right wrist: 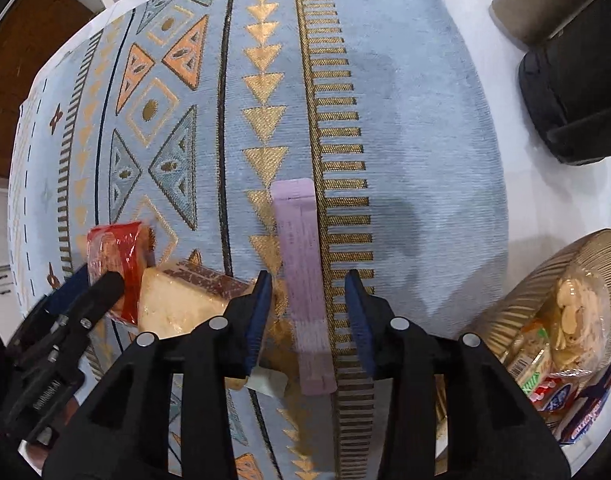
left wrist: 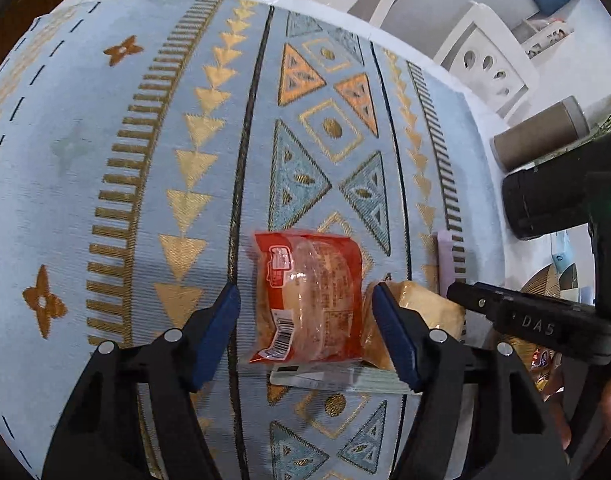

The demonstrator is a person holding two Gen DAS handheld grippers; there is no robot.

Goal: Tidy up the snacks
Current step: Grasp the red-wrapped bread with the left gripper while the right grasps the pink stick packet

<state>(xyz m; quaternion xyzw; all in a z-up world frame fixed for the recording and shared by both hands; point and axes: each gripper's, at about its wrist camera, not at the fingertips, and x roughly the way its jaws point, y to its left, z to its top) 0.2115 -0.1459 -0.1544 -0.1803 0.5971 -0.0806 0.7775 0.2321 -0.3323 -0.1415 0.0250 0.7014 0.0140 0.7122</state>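
The red-and-clear wrapped bun packet [left wrist: 309, 296] lies on the patterned blue tablecloth [left wrist: 145, 160] between the left gripper's [left wrist: 305, 332] spread jaws; the right gripper [right wrist: 307, 316] gapes around a flat lilac snack box [right wrist: 305, 280].

Three snacks lie on the cloth [left wrist: 117, 200]: red-wrapped bun [left wrist: 309, 296] leftmost, clear-wrapped bread [right wrist: 177, 300] touching its right side, flat box [right wrist: 305, 280] further right, apart. Basket [right wrist: 501, 308] of packets sits off the cloth's right edge, on the table [right wrist: 545, 200].
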